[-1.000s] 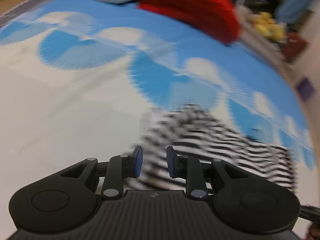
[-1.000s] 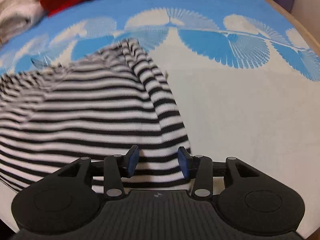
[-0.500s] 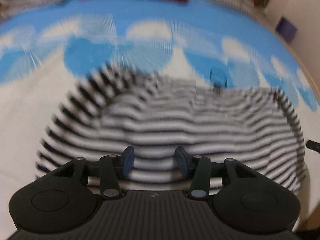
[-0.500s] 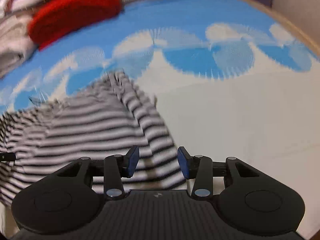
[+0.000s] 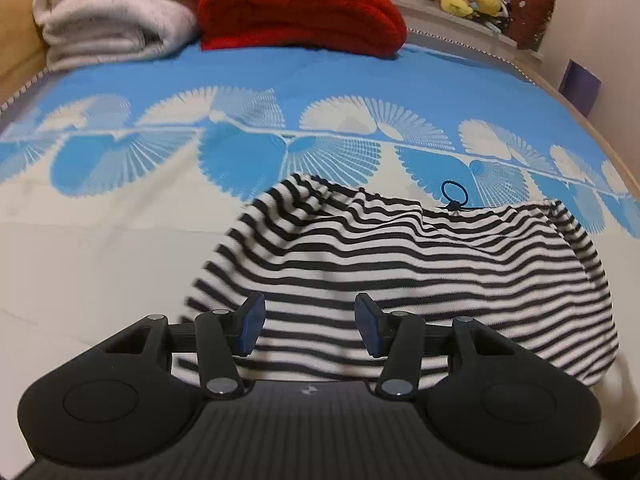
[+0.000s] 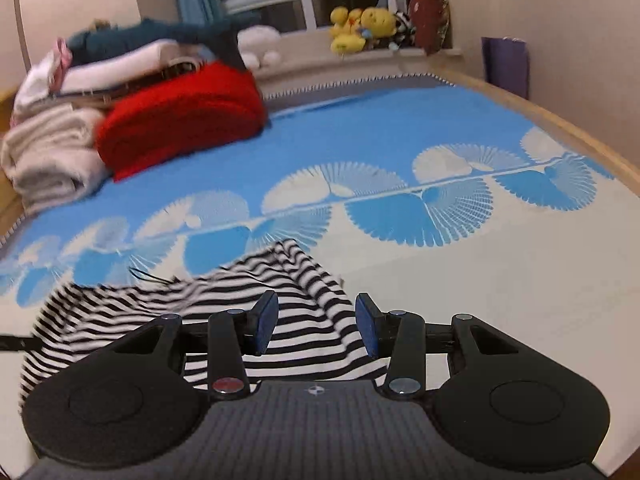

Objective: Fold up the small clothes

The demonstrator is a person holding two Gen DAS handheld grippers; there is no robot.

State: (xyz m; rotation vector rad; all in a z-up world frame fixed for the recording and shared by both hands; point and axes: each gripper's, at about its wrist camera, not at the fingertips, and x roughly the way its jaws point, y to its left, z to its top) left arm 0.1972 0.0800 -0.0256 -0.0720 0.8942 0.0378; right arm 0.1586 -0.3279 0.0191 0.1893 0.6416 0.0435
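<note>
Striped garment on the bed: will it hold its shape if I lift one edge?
Probably not. The striped garment already lies rumpled, so it looks floppy and should drape. It seems thin, likely light. On the bedspread it may drag and bunch rather than slide.

Bedspread (image 5: 100,260) bare around striped garment (image 5: 400,264); folded blankets (image 5: 296,8) block far edge.

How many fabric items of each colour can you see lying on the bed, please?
Black-and-white striped garment: 1
Red folded blanket: 1
Cream folded blanket: 1
Teal garment on the pile: 1
Total: 4
</note>
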